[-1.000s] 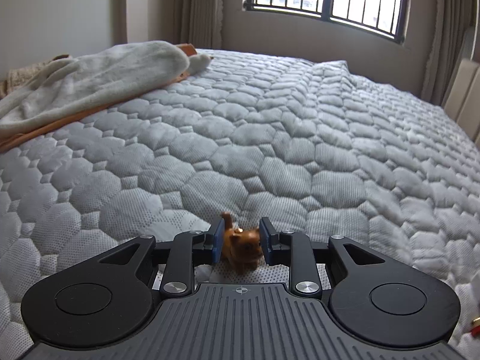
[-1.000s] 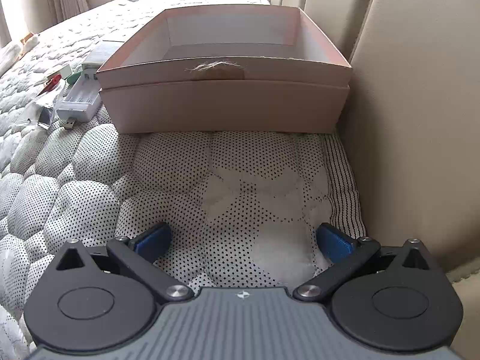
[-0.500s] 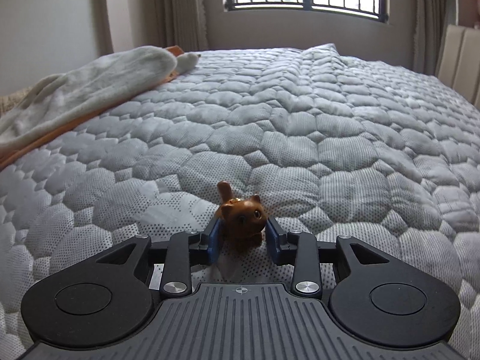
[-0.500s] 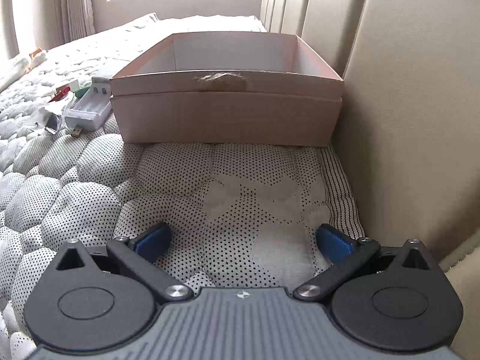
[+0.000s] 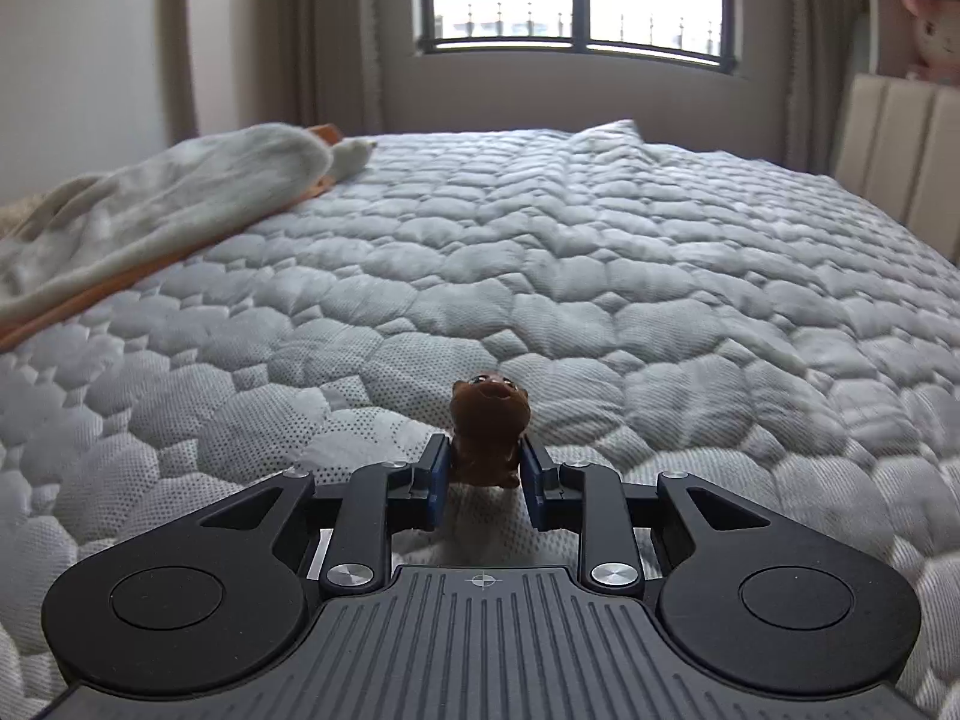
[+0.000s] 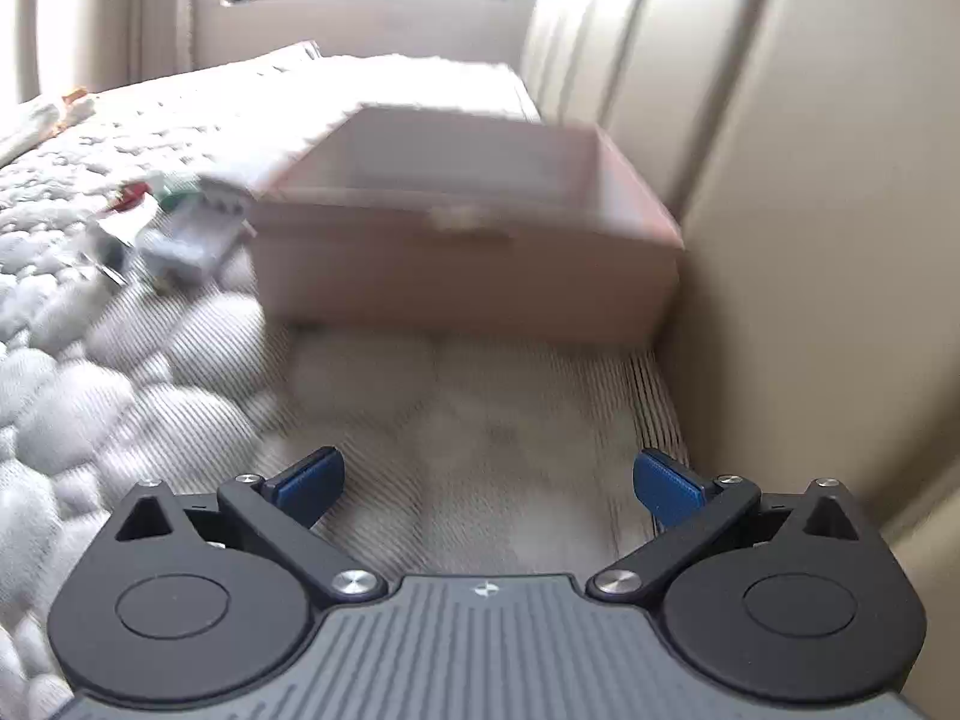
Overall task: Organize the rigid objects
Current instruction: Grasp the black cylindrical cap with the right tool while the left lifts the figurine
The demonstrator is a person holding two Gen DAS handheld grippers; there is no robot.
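Note:
My left gripper [image 5: 483, 477] is shut on a small brown toy animal [image 5: 489, 429], held upright just above the grey quilted bed [image 5: 540, 276]. My right gripper [image 6: 487, 483] is open and empty, low over the bed in front of an open pink cardboard box [image 6: 468, 246] that stands against the beige headboard [image 6: 780, 180]. Left of the box lie a white battery charger [image 6: 192, 234] and several small items [image 6: 129, 204], blurred by motion.
A white blanket over orange cloth [image 5: 150, 216] lies on the bed's far left side. A window [image 5: 576, 0] and curtains are behind the bed. A pink plush toy [image 5: 933, 30] sits above the headboard at the right.
The left gripper has lifted and tilted up with the toy animal, which now faces away. The right gripper has swung to the right and tilted up; its view is blurred.

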